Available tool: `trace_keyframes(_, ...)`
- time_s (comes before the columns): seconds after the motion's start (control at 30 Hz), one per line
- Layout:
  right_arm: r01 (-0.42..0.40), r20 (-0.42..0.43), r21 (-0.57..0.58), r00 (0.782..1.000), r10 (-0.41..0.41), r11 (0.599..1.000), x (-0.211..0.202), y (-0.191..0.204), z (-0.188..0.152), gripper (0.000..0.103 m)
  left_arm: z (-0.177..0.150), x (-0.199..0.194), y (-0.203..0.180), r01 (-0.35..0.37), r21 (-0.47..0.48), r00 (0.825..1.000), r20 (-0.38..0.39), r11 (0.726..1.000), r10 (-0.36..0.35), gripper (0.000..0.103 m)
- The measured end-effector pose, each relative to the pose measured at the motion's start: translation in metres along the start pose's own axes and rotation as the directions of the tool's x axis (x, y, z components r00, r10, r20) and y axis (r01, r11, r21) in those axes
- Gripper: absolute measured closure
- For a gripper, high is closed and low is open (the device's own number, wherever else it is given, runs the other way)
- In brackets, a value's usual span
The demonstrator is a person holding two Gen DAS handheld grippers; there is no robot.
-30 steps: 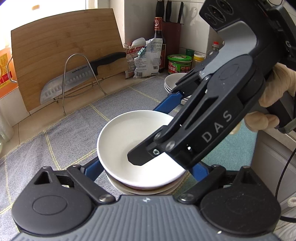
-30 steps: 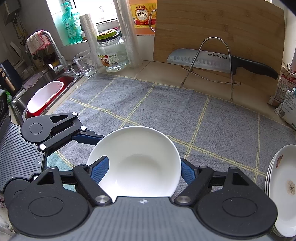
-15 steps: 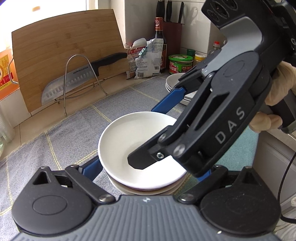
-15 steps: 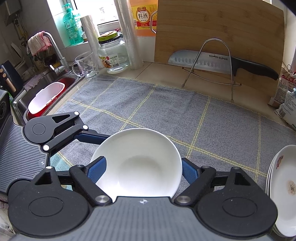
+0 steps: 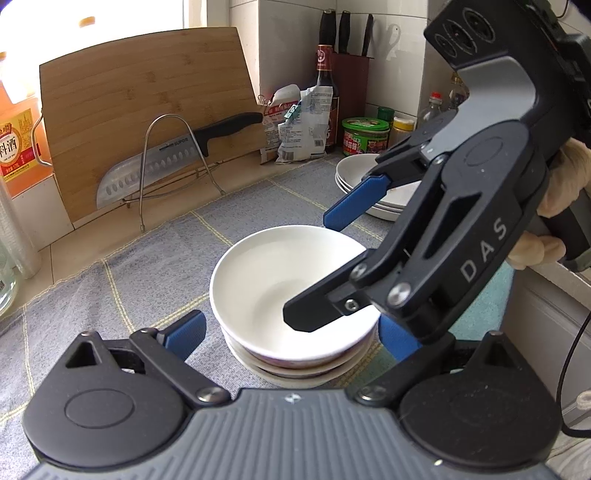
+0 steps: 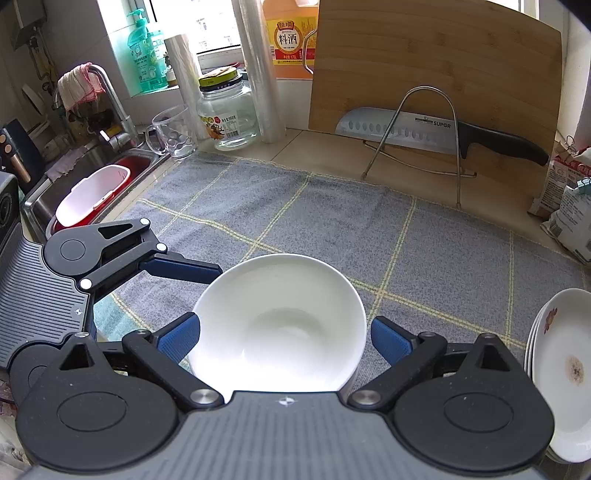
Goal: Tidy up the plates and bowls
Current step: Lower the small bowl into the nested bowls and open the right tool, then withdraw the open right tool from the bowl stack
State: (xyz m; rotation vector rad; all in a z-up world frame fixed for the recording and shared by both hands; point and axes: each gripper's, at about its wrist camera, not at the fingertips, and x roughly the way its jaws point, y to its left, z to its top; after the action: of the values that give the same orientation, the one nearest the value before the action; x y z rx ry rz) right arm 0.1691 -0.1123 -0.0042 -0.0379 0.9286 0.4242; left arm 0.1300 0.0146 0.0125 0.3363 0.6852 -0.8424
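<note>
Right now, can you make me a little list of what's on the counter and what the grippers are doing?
bowls: stack of white bowls on the grey cloth
plates: white plates stacked at the cloth's right edge
left hand-held gripper: open, either side of the bowl stack, pads not touching
right hand-held gripper: open, pads apart from the top bowl
behind: knife in a wire rack, cutting board

Bright window (image 6: 207, 33) daylight (blown-out glare), sharp centre, fisheye-bent edges.

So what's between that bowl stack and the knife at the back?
Only bare grey cloth lies between the bowls and the knife, as the right wrist view shows.
</note>
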Motion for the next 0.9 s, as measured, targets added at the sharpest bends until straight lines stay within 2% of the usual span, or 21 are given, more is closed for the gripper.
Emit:
trace_keyframes(0.27, 0.006, 0.047, 0.007, 0.999, -0.006, 1.000, -0.016, 0.002, -0.005, 0.000, 0.001, -0.013, -0.001, -0.003, 0.006, 1.000, -0.001, 1.000, 0.003, 0.004)
trace_keyframes(0.47, 0.039, 0.078, 0.029, 0.996, -0.041, 0.999, -0.030, 0.006, -0.016, 0.000, -0.010, -0.015, 0.000, 0.031, 0.034, 0.999, -0.032, 0.999, -0.030, 0.003)
trace_keyframes(0.6, 0.041, 0.092, 0.025, 0.995, -0.043, 0.999, -0.040, 0.003, -0.029, 0.000, -0.022, -0.009, -0.001, 0.008, 0.029, 0.998, -0.066, 1.000, -0.006, 0.004)
trace_keyframes(0.73, 0.032, 0.046, -0.060, 0.999, -0.029, 0.998, -0.039, -0.001, -0.046, 0.000, -0.031, 0.002, -0.003, -0.048, -0.003, 0.993, -0.110, 0.999, 0.047, 0.004)
trace_keyframes(0.8, 0.036, 0.005, -0.091, 0.999, -0.035, 0.995, -0.030, -0.005, -0.056, 0.000, -0.036, 0.011, -0.004, -0.064, -0.031, 0.989, -0.137, 0.997, 0.059, 0.004)
trace_keyframes(0.9, -0.002, -0.061, -0.101, 0.998, -0.005, 0.995, -0.010, -0.018, -0.074, 0.000, -0.040, 0.026, -0.007, -0.087, -0.043, 0.978, -0.192, 0.995, 0.077, 0.004)
